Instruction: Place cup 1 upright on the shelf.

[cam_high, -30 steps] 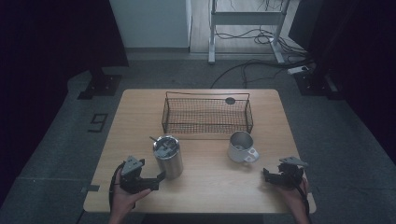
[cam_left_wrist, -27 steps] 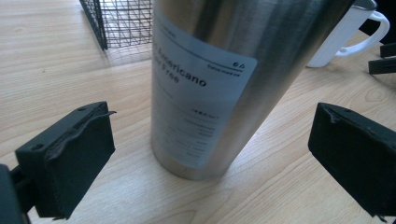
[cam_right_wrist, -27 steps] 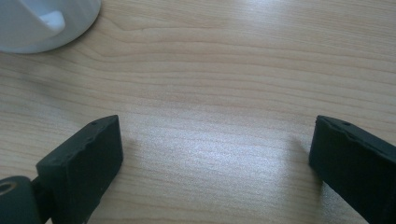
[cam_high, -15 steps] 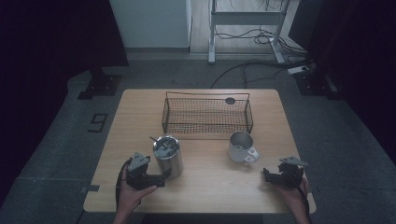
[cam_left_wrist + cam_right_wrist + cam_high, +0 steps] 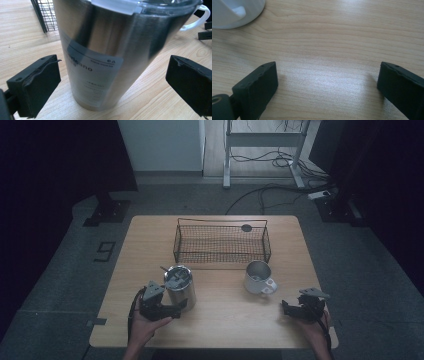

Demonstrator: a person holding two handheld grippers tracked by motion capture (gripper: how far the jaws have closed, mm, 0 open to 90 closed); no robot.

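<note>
Item 1, steel tumbler (image 5: 180, 288): stood upright on the table (image 5: 220, 330), front-left area, clear lid w/ a flip tab on top, printed label facing my left gripper (image 5: 175, 308). Nothing had hold of it yet.

Item 2, left gripper: jaws spread wide, one each side of the tumbler's lower body, gap visible on both sides in the left gripper view, so no contact. Held nothing.

Item 3, right gripper (image 5: 286, 308): sat low over bare wood at front-right, jaws wide apart, nothing between them. White mug (image 5: 258, 277) lay just beyond it, handle pointing toward me; near but apart.

Item 4, wire basket (image 5: 221, 242): at the back centre of the table, behind both cups. A small dark round thing (image 5: 246, 227) sat at its far rim; couldn't tell what it was.

Step in hand, as I judged it: closing the left gripper on the tumbler. Notes for doing it well:
- Body tapers toward the base, walls smooth and shiny, so I reckoned the pads could slide. Better to go in a bit deeper and grip higher, approx. mid-label, not at the narrow foot.
- Keep the jaws level and centred so both pads meet the wall together; one-sided contact would likely push it over, since it's tall.
- Close slowly, firm squeeze before any lift.
- Contents unknown thru the lid, so keep it upright.
</note>
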